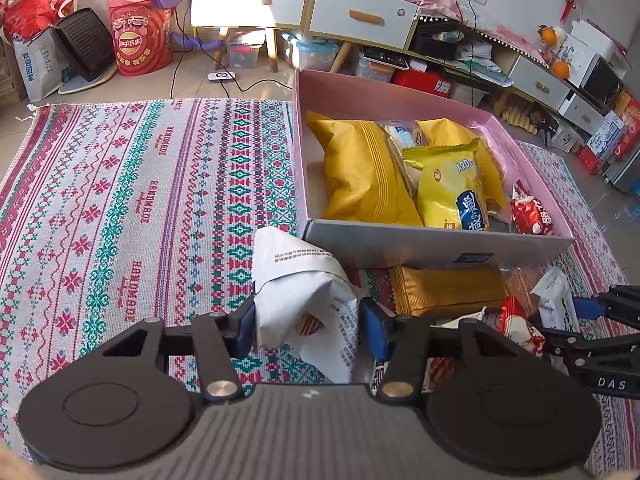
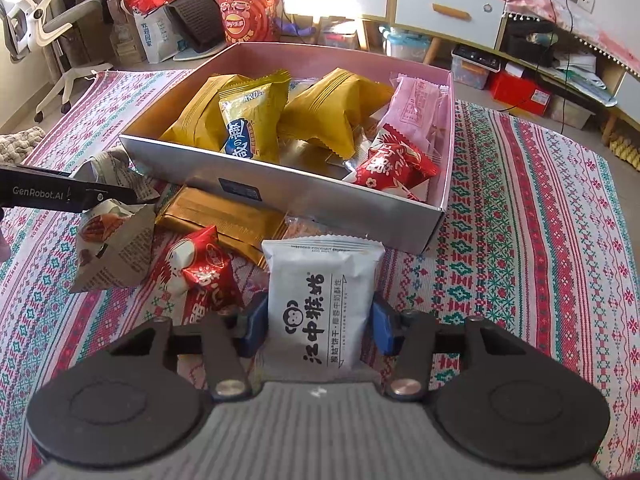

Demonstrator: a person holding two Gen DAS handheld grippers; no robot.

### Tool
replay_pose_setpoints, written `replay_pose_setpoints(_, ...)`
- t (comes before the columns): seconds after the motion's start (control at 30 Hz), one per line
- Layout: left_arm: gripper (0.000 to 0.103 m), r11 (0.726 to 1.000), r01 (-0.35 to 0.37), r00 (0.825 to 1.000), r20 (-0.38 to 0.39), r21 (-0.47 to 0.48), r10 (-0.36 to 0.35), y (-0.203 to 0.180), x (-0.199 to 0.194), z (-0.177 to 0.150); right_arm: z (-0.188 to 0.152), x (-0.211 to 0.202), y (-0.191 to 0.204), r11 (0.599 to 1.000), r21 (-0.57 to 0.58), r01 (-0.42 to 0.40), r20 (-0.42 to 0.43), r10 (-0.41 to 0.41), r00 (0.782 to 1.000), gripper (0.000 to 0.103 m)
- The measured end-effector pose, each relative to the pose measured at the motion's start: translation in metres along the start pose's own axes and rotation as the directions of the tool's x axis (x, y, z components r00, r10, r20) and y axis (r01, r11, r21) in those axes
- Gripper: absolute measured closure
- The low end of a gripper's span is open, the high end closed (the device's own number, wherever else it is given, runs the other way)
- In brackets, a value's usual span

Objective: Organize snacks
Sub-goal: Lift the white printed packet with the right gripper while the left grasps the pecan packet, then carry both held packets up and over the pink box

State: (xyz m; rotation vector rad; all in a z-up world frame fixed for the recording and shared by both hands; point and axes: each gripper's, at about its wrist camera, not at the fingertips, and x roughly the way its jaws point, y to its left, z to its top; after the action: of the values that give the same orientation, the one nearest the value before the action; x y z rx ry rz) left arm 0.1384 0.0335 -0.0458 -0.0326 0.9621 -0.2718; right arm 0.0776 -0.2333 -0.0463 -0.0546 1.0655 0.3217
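A pink-lined box [image 1: 400, 96] [image 2: 280, 196] on the patterned cloth holds several yellow, pink and red snack packs. My left gripper [image 1: 308, 330] is shut on a white printed snack pack [image 1: 300, 280], which also shows in the right wrist view [image 2: 116, 240]. My right gripper [image 2: 318, 326] is shut on a white biscuit pack with a monkey logo [image 2: 320, 300], just in front of the box; it also shows in the left wrist view [image 1: 556, 300]. A gold pack [image 1: 444, 292] [image 2: 224, 216] and a red pack [image 2: 200, 272] [image 1: 520, 324] lie on the cloth before the box.
The patterned cloth [image 1: 140, 200] covers the floor. Behind it stand white drawer cabinets [image 1: 360, 12], a red Lay's bag [image 1: 140, 40], storage bins and cables. An office chair [image 2: 40, 20] is at far left in the right wrist view.
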Motion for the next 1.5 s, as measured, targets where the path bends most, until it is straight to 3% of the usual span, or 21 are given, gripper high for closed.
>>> replay_pose_setpoints(0.4, 0.048, 1.000, -0.012, 1.000, -0.012, -0.009, 0.012, 0.000, -0.009, -0.003, 0.002, -0.010, -0.004, 1.000, 0.020, 0.006, 0.000, -0.006, 1.000, 0.060)
replay_pose_setpoints(0.9, 0.048, 0.999, -0.037, 0.999, 0.025, 0.016, 0.036, -0.007, -0.032, -0.003, 0.005, -0.026, 0.000, 1.000, 0.031, 0.001, 0.007, -0.001, 1.000, 0.060)
replay_pose_setpoints(1.5, 0.048, 0.999, -0.033, 0.992, 0.122, 0.021, 0.030, -0.011, -0.061, 0.016, 0.021, -0.050, -0.002, 0.998, 0.060, -0.017, 0.082, 0.012, 0.997, 0.060)
